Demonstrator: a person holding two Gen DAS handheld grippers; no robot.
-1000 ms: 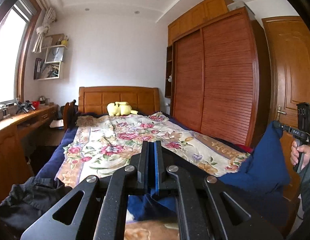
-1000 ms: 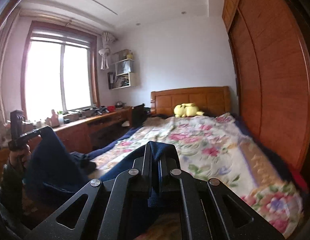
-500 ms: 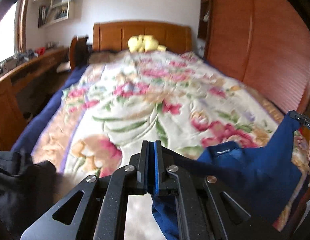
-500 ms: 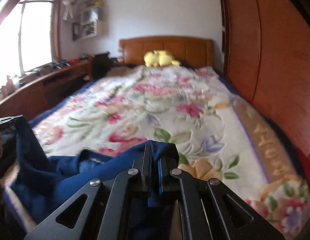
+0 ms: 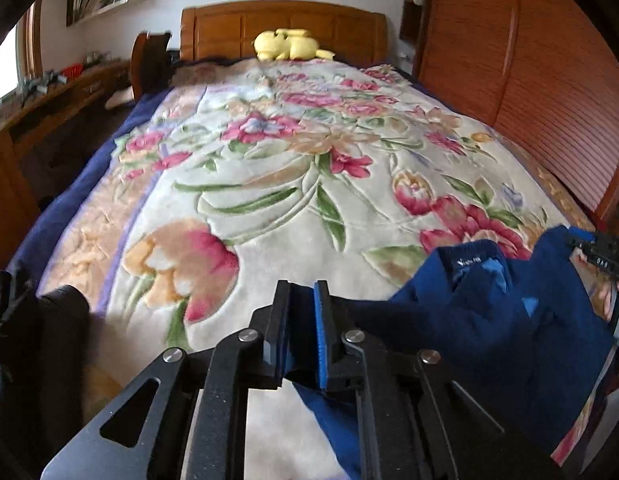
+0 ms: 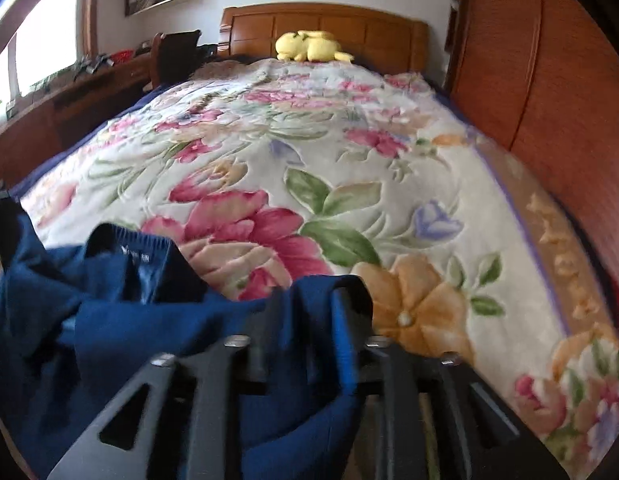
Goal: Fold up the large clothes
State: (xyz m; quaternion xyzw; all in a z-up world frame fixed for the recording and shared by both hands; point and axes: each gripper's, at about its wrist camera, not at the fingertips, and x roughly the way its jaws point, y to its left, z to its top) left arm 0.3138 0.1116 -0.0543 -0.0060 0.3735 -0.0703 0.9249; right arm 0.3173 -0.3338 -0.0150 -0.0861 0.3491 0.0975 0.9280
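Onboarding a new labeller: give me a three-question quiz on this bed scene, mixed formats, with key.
1. True or false: the navy garment lies at the near end of the floral blanket.
2. What sits against the headboard? A) yellow plush toy B) folded towel C) laptop
3. Fill in: in the right wrist view, navy fabric lies between the parted jaws of the right gripper; the left gripper has its jaws slightly ____.

Key: 1 true; 2 A, the yellow plush toy; 3 apart. Both grippers' jaws have just been opening.

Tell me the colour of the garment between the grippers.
Dark navy blue garment, clearest in the right wrist view.
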